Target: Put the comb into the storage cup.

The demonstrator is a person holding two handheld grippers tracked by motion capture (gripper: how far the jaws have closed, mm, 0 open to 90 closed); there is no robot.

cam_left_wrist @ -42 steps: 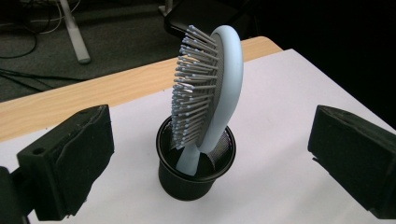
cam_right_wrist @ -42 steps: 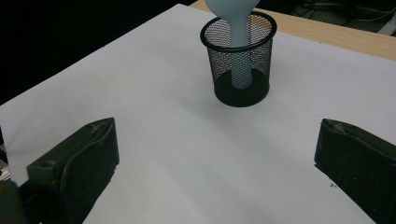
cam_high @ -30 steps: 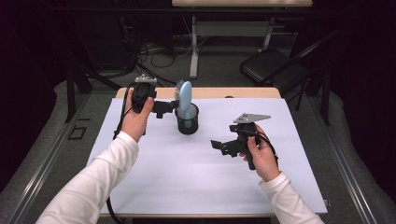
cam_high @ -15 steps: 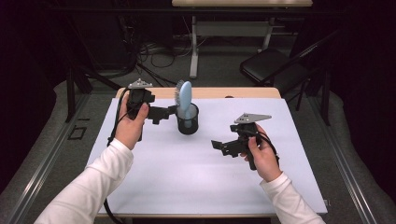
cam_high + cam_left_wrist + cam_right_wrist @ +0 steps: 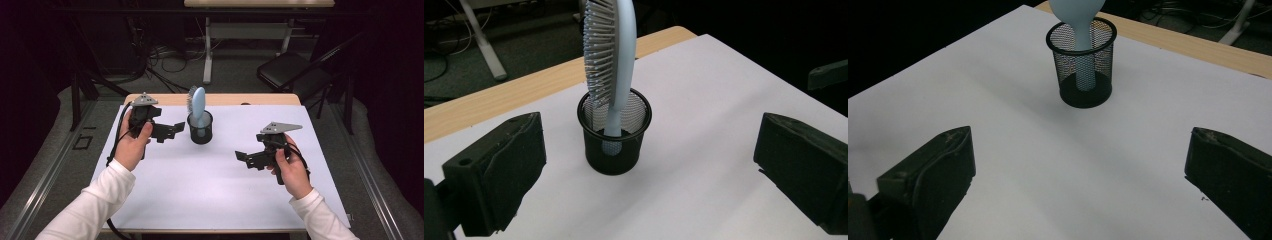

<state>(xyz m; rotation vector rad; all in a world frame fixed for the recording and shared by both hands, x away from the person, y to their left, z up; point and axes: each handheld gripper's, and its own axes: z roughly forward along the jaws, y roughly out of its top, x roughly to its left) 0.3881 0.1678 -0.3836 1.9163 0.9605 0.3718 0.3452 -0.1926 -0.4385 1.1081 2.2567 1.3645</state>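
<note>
Left gripper (image 5: pixel 172 131), jaws wide, sits just beside mesh cup (image 5: pixel 200 129) w/ upright hairbrush (image 5: pixel 198 107), prob to grab; right gripper (image 5: pixel 243 159) wide, empty.

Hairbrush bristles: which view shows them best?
The left gripper view: the hairbrush stands handle-down in the black mesh cup with its bristle rows close and turned sideways to the camera. The right gripper view shows the brush's smooth back and its handle through the mesh. The high view shows the bristles as a small grey fringe.
</note>
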